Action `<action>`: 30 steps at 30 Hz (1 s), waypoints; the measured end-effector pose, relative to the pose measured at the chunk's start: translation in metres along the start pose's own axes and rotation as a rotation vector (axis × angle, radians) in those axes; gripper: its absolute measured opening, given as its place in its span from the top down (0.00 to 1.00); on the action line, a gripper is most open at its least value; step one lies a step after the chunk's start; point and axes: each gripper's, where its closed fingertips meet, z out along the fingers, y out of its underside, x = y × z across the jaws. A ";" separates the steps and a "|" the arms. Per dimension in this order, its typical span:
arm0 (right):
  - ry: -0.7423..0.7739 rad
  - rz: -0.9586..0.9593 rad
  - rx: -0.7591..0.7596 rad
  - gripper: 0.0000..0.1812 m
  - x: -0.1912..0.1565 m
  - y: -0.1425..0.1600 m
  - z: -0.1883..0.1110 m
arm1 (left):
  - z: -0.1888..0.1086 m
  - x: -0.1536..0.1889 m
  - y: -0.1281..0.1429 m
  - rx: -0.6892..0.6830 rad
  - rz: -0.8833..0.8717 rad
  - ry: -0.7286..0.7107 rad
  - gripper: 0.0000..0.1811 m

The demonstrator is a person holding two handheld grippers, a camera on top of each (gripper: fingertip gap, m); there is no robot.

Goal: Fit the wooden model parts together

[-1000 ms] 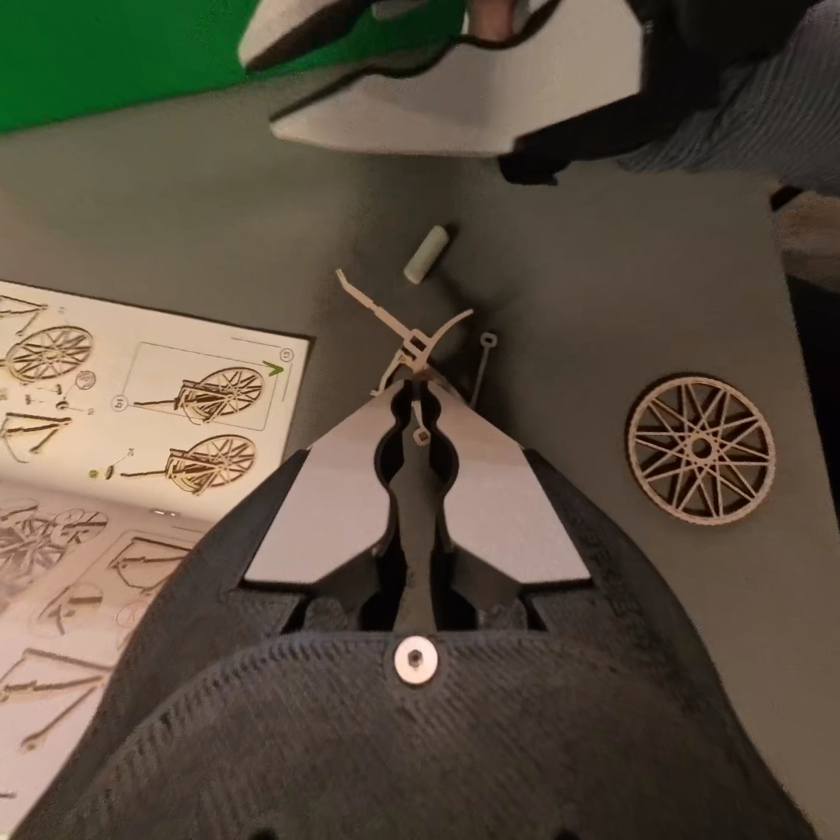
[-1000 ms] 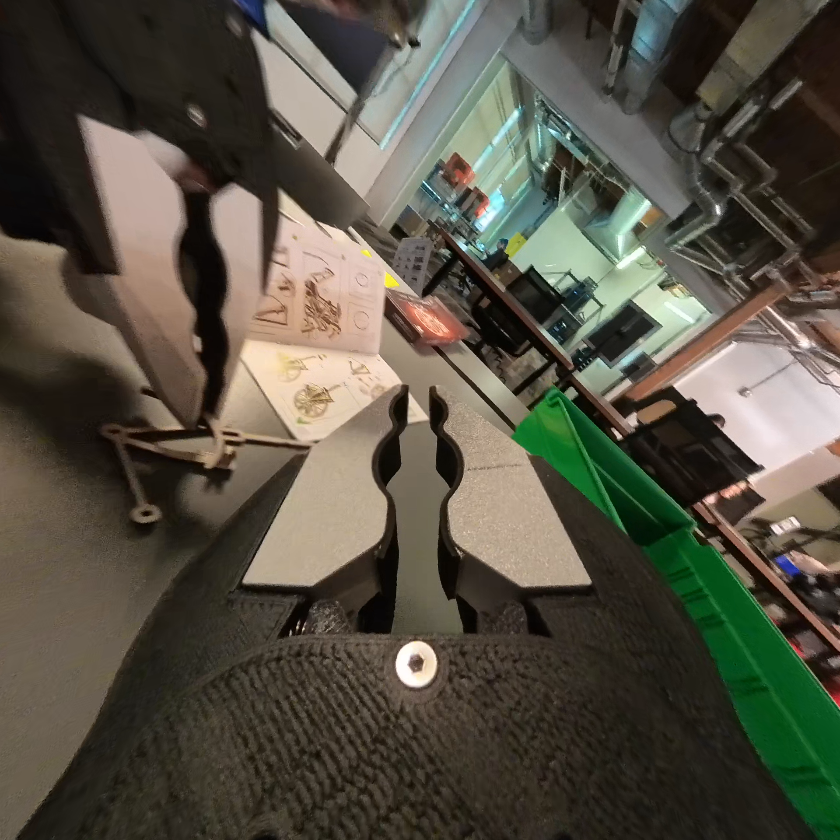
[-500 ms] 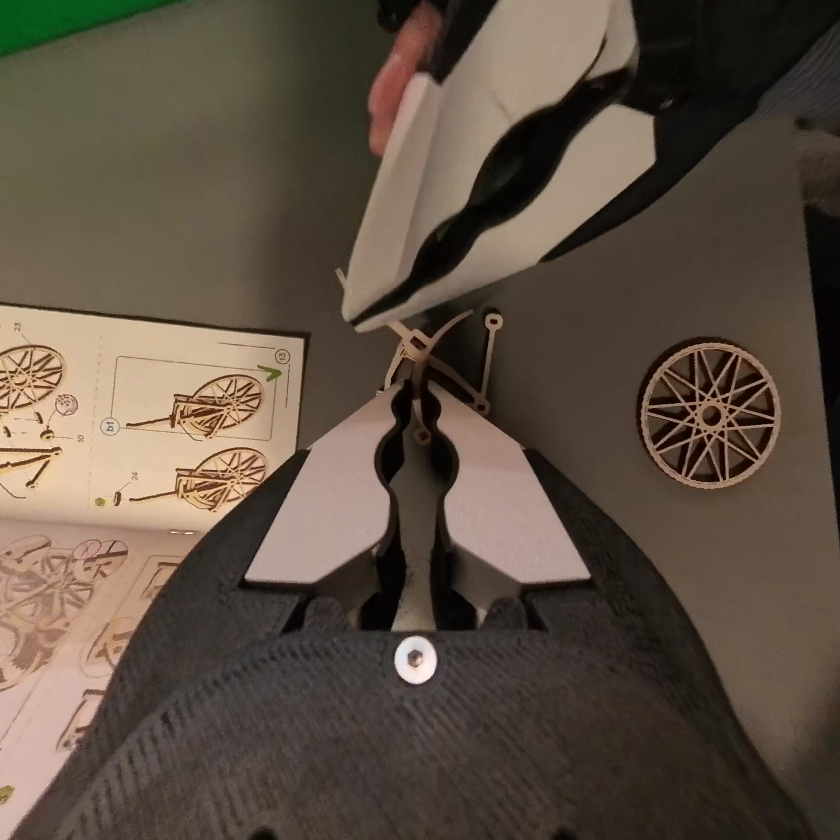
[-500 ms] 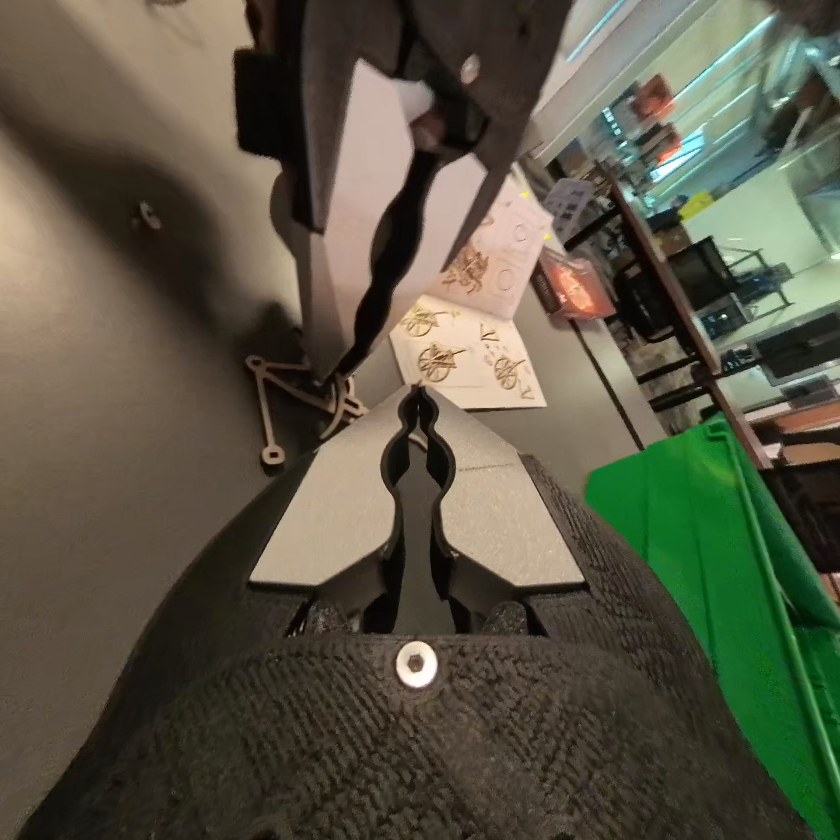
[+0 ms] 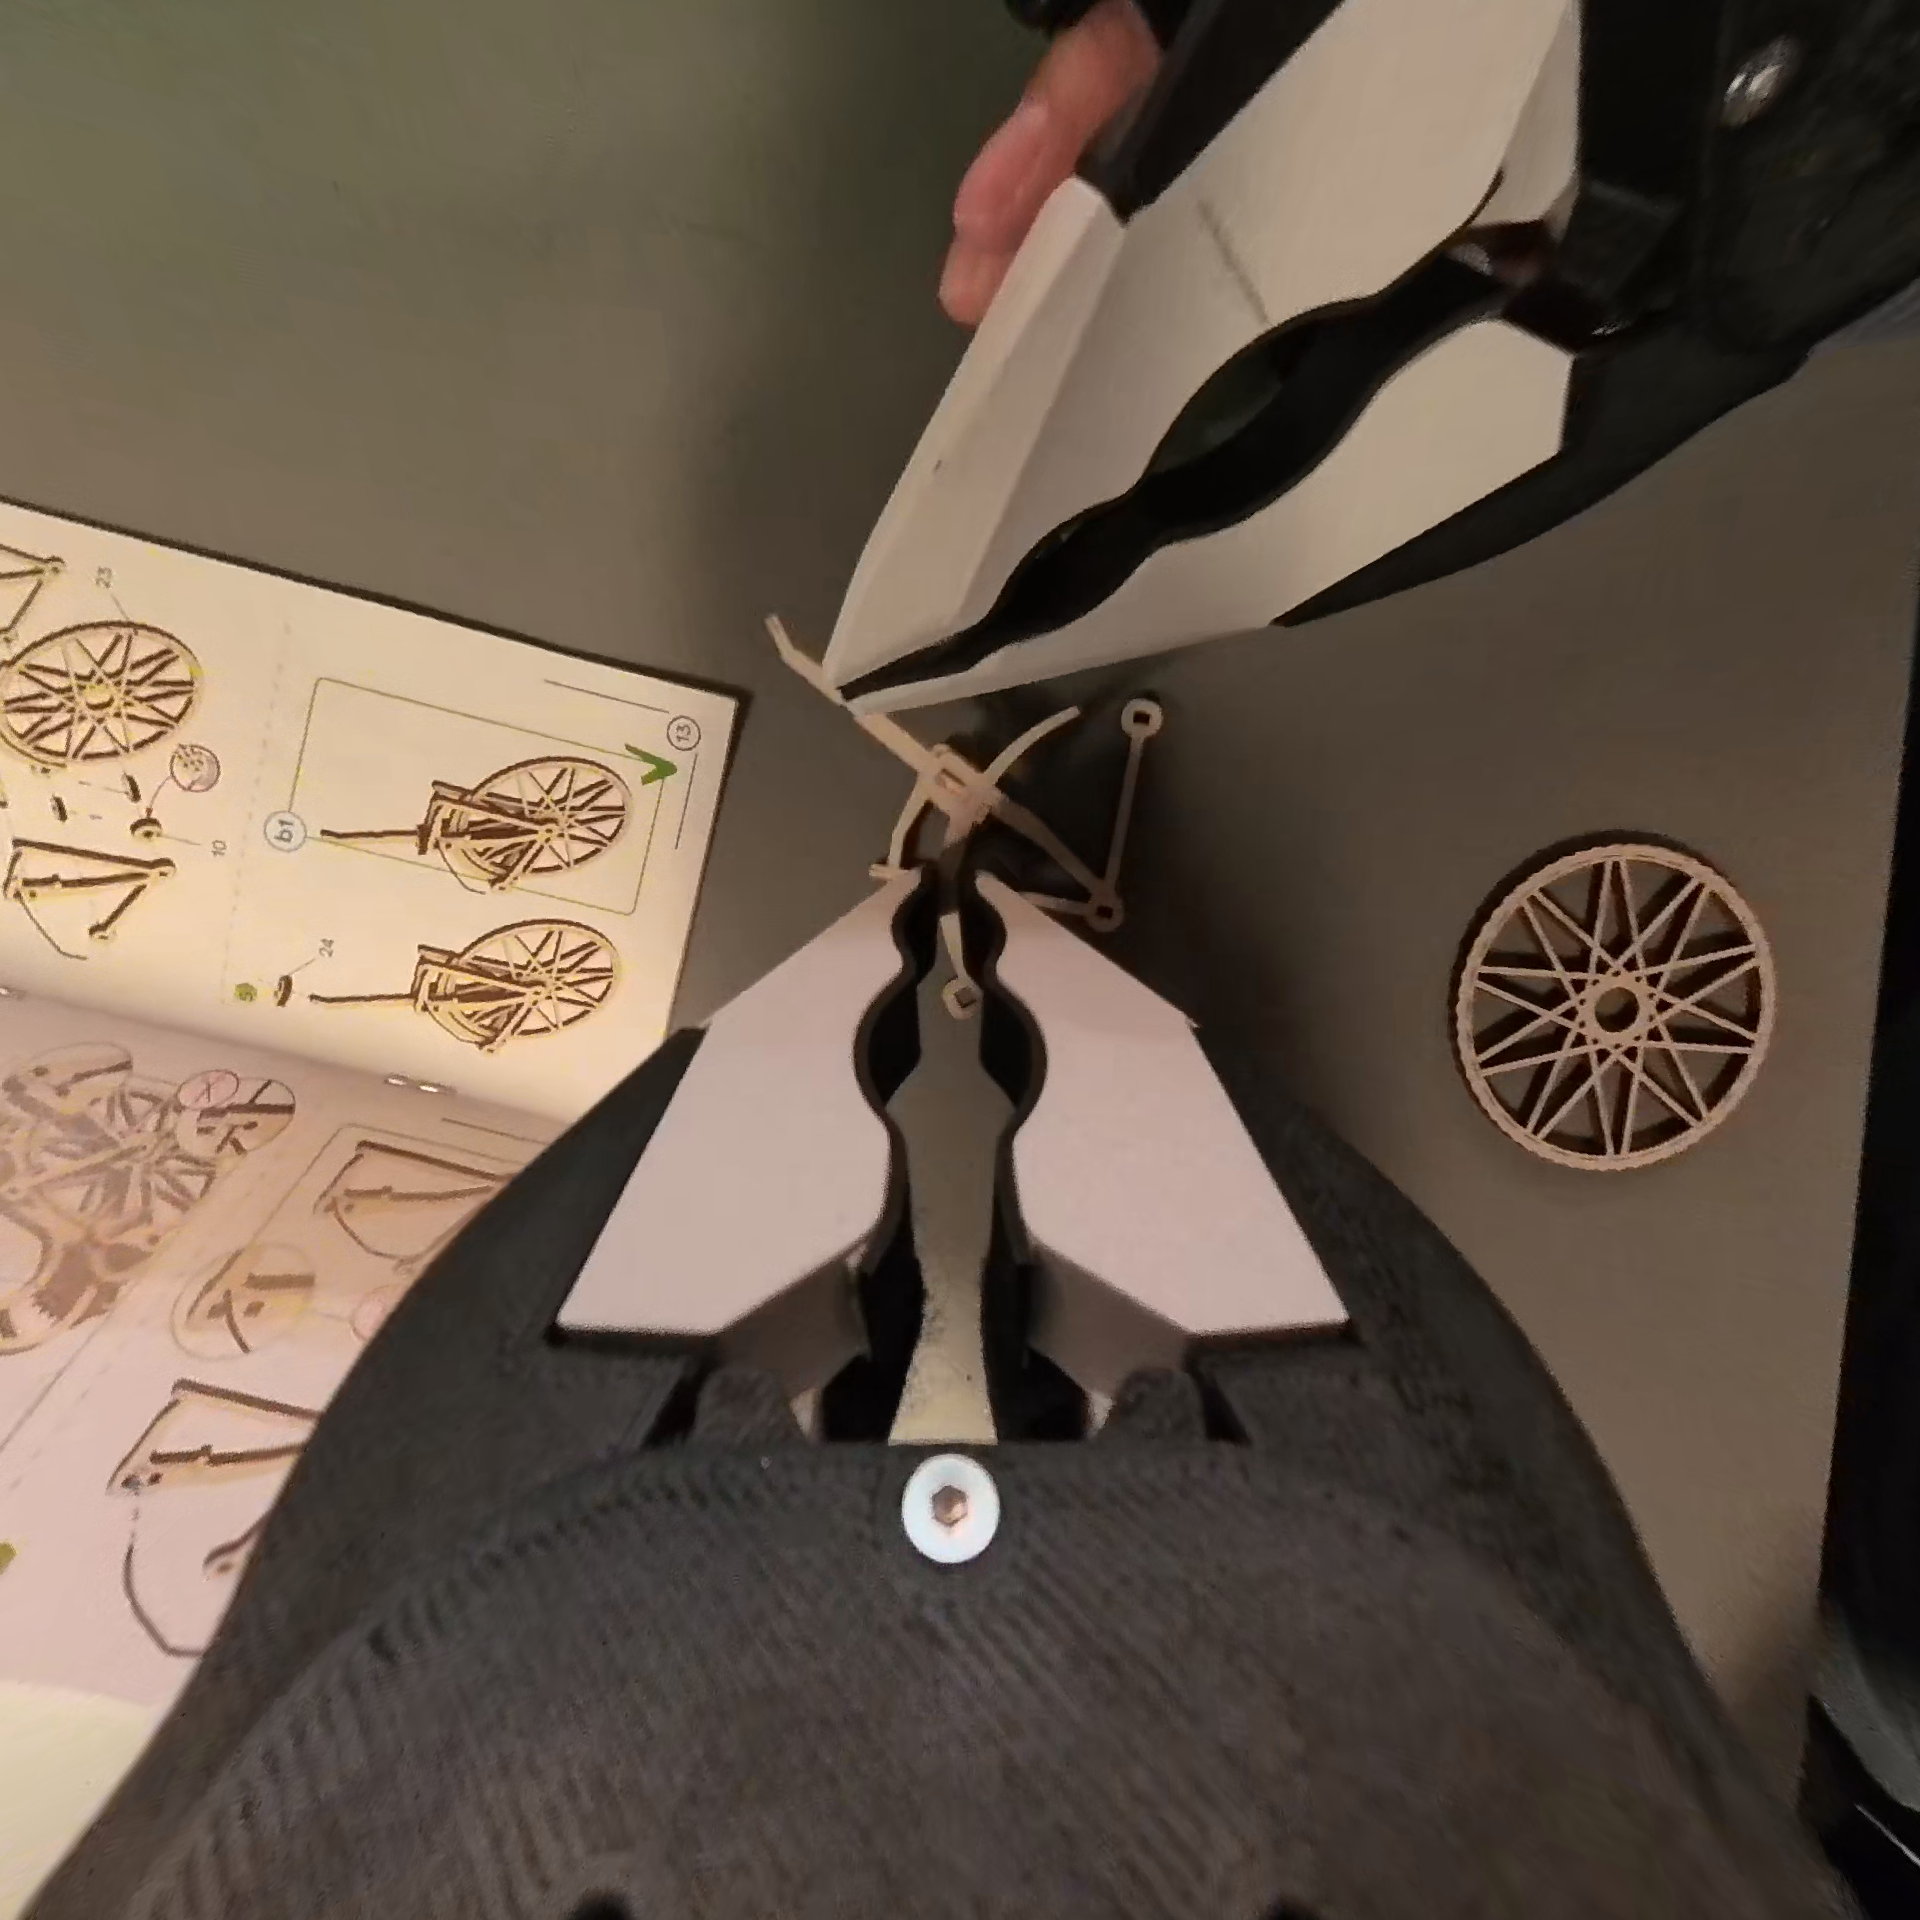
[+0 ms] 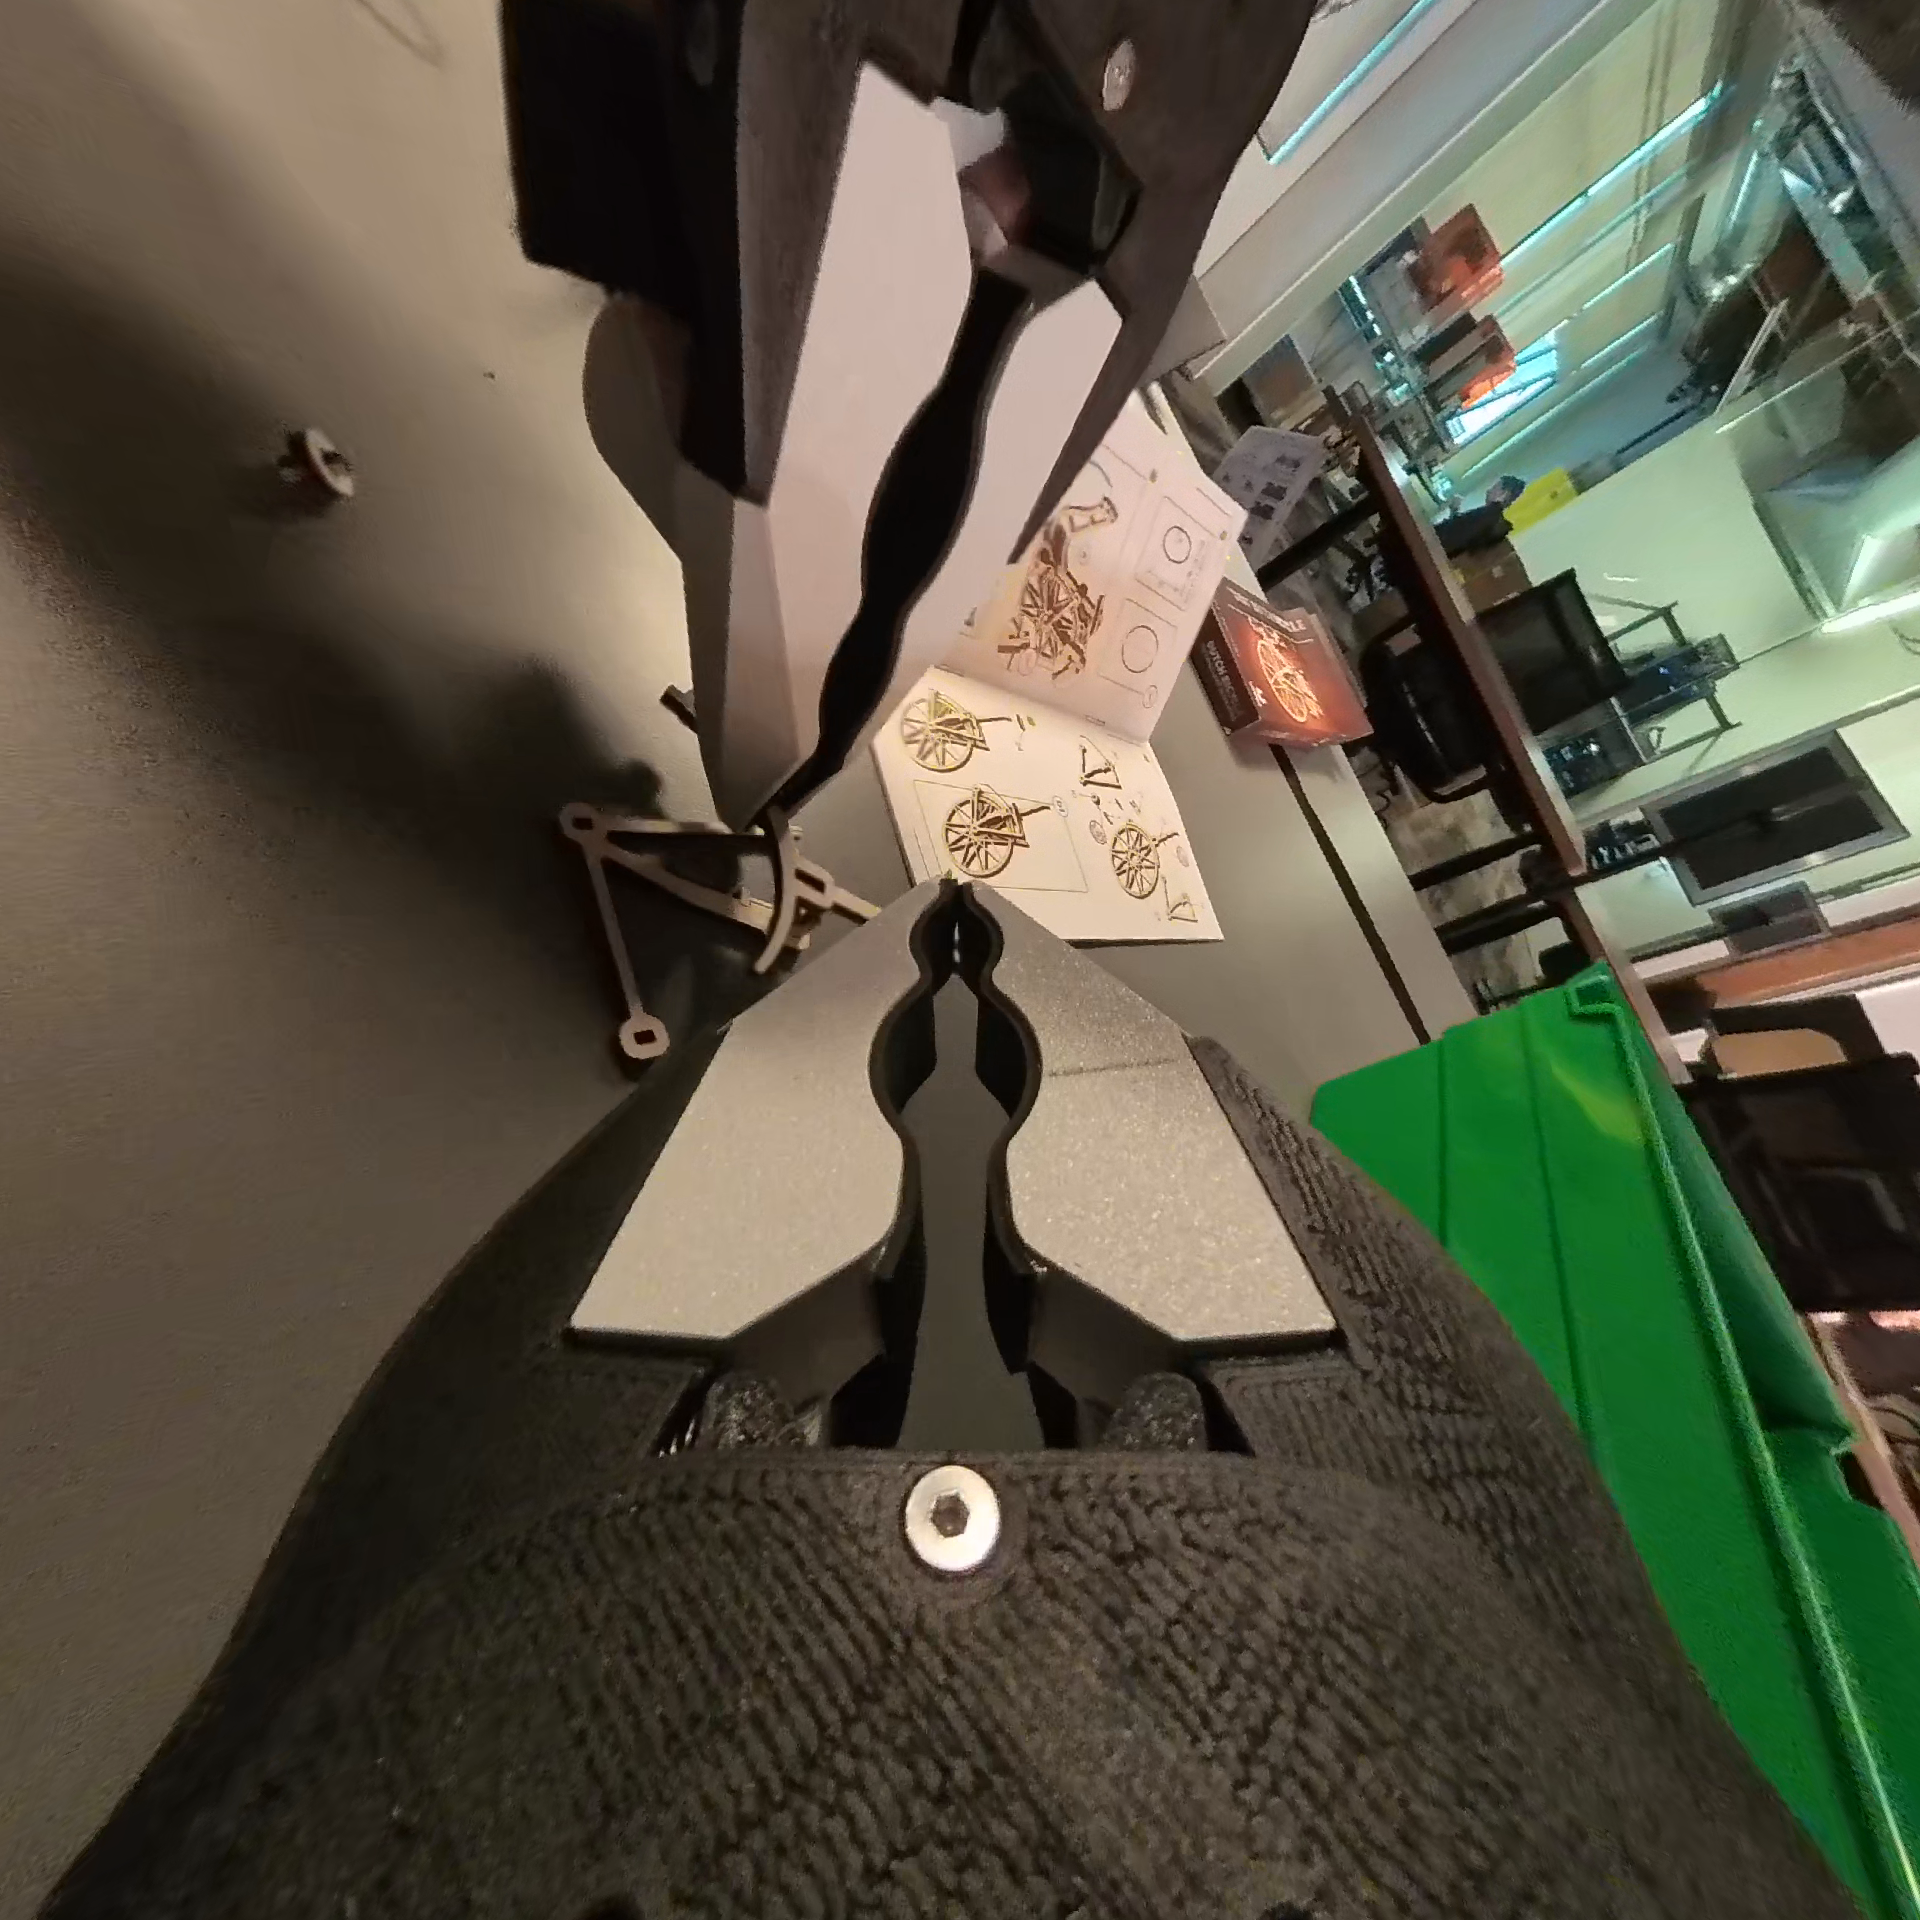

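Note:
A thin wooden frame (image 5: 977, 805) of crossed strips and a curved bar stands just above the dark table. My left gripper (image 5: 940, 883) is shut on one strip of it; the strip's square-holed end shows between the fingers. My right gripper (image 6: 954, 899) is shut on the frame's long strip (image 6: 831, 912). In the left wrist view it (image 5: 842, 691) comes in from the upper right, tips on that strip. The frame (image 6: 665, 873) and my left gripper (image 6: 764, 810) also show in the right wrist view. A spoked wooden wheel (image 5: 1610, 1003) lies flat to the right.
An open instruction booklet (image 5: 364, 831) lies left of the frame; it also shows in the right wrist view (image 6: 1039, 831). A small wooden peg (image 6: 317, 468) lies apart on the table. A green bin (image 6: 1558, 1195) and a dark box (image 6: 1278, 665) stand beyond. The table edge (image 5: 1870, 1039) runs close to the wheel. My hands' fingertips stand some 4 cm from each other. The spoked wooden wheel (image 5: 1610, 1003) lies around 12 cm away from my left fingertips.
My right gripper swung in from the far side, came down to the frame and shut on its long strip. My left gripper kept its hold. A small pale cylinder is now hidden.

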 end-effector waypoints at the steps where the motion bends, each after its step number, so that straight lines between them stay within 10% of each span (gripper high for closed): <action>1: -0.001 -0.001 0.001 1.00 0.000 0.000 0.000 | 0.001 0.001 0.001 -0.003 -0.003 -0.005 0.99; 30: -0.061 -0.028 -0.088 1.00 -0.011 0.008 0.000 | 0.004 0.001 -0.005 -0.038 -0.011 -0.017 0.99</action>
